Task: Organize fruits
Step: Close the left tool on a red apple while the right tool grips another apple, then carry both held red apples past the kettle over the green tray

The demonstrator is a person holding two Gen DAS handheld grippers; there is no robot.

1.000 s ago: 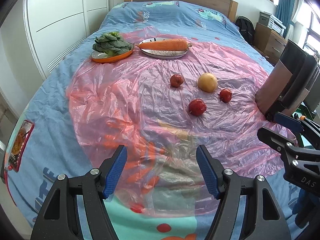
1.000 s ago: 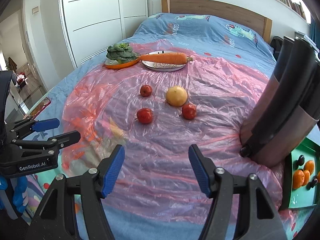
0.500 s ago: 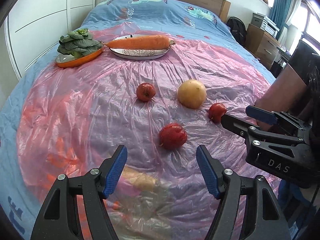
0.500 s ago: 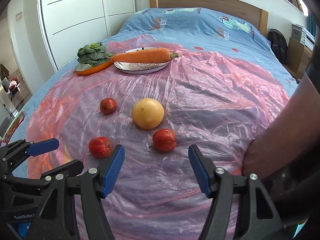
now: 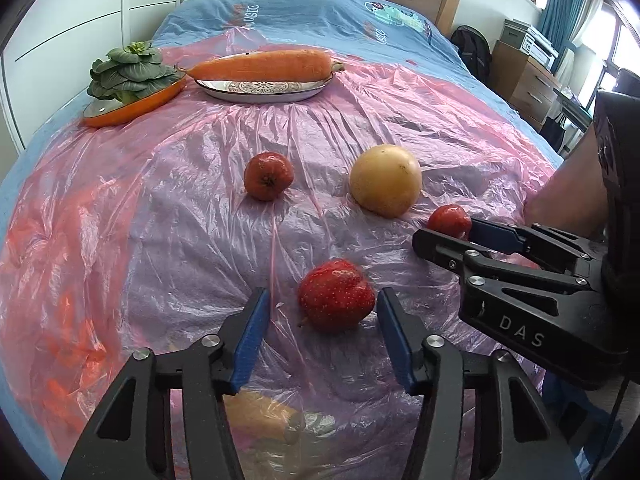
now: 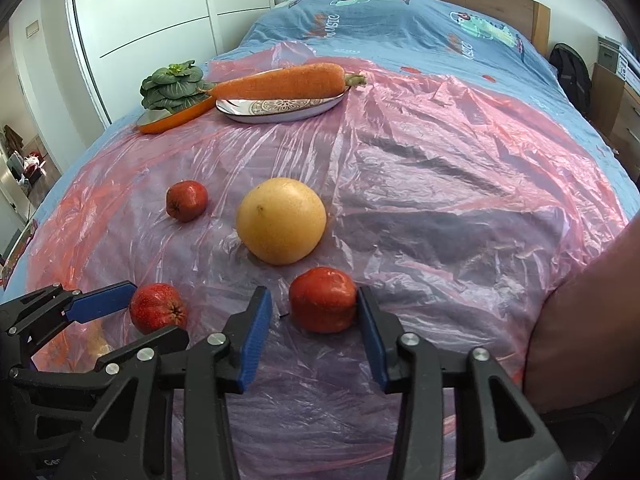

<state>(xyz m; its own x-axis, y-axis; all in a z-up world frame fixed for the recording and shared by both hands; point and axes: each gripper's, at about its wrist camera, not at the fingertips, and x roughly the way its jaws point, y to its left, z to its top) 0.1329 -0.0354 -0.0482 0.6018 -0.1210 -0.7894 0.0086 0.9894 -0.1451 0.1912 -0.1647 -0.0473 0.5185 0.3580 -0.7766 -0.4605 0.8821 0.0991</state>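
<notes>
Now both tongs down over bed — left tongs (image 5: pixel 320 320) closing around near red fruit (image 5: pixel 335 295), right tongs (image 6: pixel 314 320) closing around another (image 6: pixel 322 299); neither clenched yet, lift pending.

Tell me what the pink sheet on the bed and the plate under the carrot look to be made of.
Pink sheet: thin translucent plastic film, glossy, crinkled, bedspread showing through. Plate under the carrot: probably glazed ceramic or enamel, shiny white with a printed pattern; cannot tell which.
</notes>
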